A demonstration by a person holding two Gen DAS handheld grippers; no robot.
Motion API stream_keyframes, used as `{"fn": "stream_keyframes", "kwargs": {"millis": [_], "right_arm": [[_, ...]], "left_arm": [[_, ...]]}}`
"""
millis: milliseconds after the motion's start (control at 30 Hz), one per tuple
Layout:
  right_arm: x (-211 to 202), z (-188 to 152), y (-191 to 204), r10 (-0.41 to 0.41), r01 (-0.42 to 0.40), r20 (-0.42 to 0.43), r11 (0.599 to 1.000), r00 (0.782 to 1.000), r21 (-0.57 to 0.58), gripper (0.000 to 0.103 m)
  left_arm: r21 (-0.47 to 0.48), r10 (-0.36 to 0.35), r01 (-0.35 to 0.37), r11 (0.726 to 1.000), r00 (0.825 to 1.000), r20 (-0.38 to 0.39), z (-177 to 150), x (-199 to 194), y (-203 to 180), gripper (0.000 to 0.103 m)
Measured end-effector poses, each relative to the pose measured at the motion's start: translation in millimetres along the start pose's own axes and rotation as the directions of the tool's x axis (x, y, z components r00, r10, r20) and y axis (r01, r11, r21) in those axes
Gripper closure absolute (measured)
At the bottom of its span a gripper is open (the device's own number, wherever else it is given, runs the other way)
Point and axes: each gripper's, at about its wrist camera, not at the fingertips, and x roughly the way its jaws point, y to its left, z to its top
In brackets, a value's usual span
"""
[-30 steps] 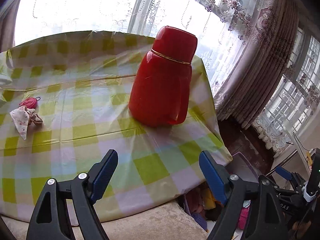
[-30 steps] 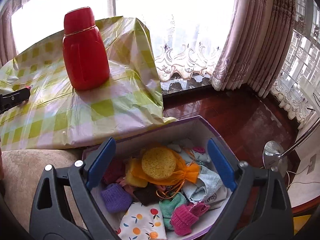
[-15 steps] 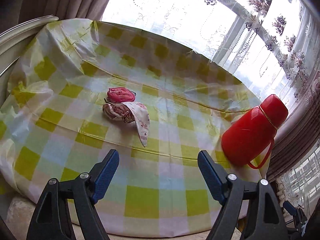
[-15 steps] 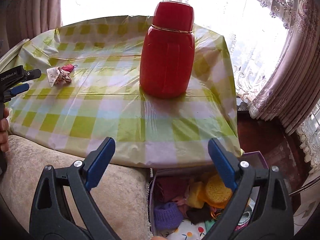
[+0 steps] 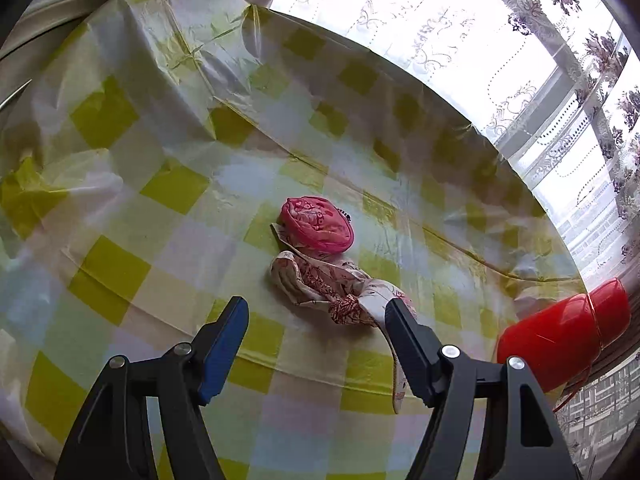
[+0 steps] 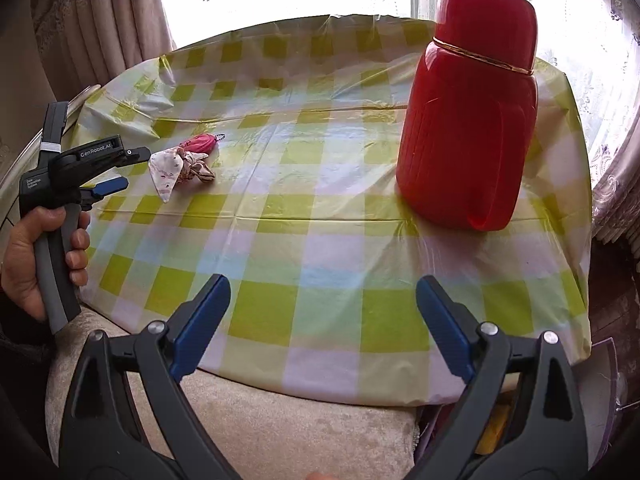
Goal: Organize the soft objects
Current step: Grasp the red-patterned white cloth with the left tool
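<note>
Just short of the patterned cloth (image 5: 320, 284), left hand-held gripper (image 5: 316, 344) closing, nothing gripped, right hand-held gripper (image 6: 322, 328) spread wide, empty.

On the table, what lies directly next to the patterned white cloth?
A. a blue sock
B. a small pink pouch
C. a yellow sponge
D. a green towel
B: the small pink pouch lies touching the far edge of the crumpled cloth on the checked table cover; no sponge, sock or towel is on the table.
</note>
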Motion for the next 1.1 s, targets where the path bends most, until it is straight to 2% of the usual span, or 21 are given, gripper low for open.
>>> {"fn": "stream_keyframes", "kwargs": {"millis": [233, 500, 567, 600, 700, 767, 900, 1100], "right_arm": [[23.0, 24.7, 15.1, 0.022, -0.022, -0.005, 0.999, 1.000, -0.026, 0.008], [51.9, 49.9, 19.8, 0.030, -0.030, -0.016, 0.999, 0.999, -0.012, 0.008], [58.8, 56.8, 22.2, 0.026, -0.026, -0.011, 1.000, 1.000, -0.008, 0.008], [62.4, 60.6, 23.3, 0.027, -0.027, -0.012, 1.000, 1.000, -0.005, 0.008], [73.5, 72.5, 25.6, 0.032, -0.032, -0.014, 0.999, 0.999, 0.008, 0.008], [81.0, 79.5, 29.0, 0.037, -0.036, -0.018, 0.999, 0.999, 0.019, 0.008], [93.9, 94.1, 39.3, 0.056, -0.056, -0.016, 0.998, 0.998, 0.018, 0.008], [119.9, 115.2, 66.5, 0.082, -0.082, -0.026, 0.997, 0.996, -0.011, 0.008]], "left_arm": [[0.037, 0.023, -0.020, 0.999, 0.996, -0.081, 8.6, 51.2, -11.8, 0.032], [0.163, 0.076, -0.058, 0.985, 0.991, -0.107, 2.0, 75.2, -28.5, 0.032], [0.194, 0.078, -0.056, 0.979, 0.991, -0.109, 1.1, 78.0, -33.4, 0.037], [0.213, 0.074, -0.048, 0.976, 0.991, -0.112, -0.2, 78.7, -36.5, 0.046], [0.276, 0.057, -0.020, 0.961, 0.990, -0.126, -6.0, 80.3, -47.4, 0.066], [0.283, 0.047, -0.008, 0.959, 0.990, -0.131, -7.5, 79.9, -48.4, 0.070], [0.231, 0.012, 0.022, 0.973, 0.990, -0.142, -4.3, 73.8, -37.6, 0.076], [0.153, 0.001, 0.020, 0.988, 0.991, -0.137, -4.0, 59.2, -14.3, 0.077]]}}
